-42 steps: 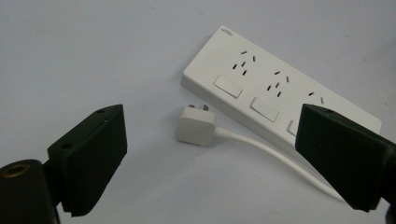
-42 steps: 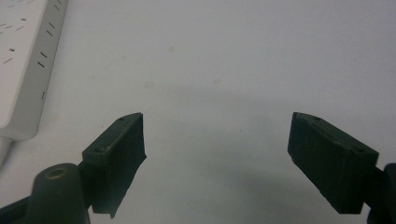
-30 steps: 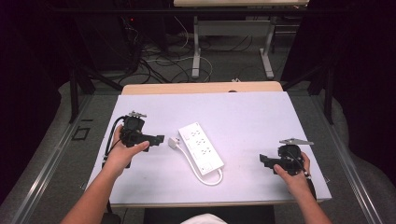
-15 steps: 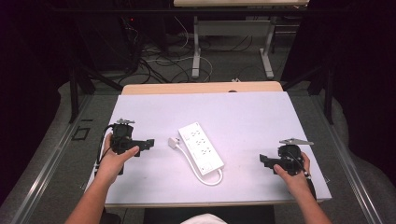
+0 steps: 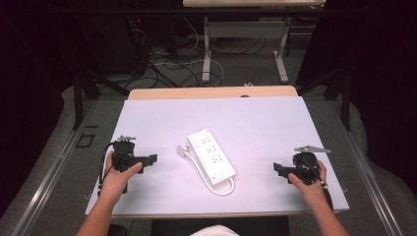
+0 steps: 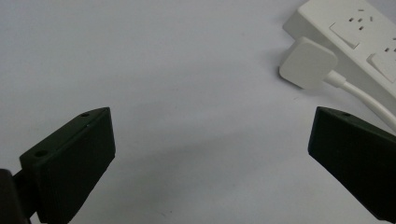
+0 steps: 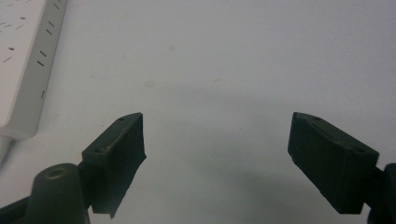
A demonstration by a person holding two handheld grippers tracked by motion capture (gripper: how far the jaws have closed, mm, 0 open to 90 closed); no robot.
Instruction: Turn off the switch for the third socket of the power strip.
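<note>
Power strip (image 5: 212, 156) between left gripper (image 5: 149, 160), right gripper (image 5: 278, 168), apparently untouched

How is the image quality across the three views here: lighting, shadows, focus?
High view: the white table is evenly lit, its surroundings nearly black, and the picture is soft and slightly blocky. Left gripper view: the open black jaws are close and a bit soft, the plug and power strip reasonably clear, a faint shadow beneath. Right gripper view: dimmer, greyish, with soft shadow between the jaws.
</note>
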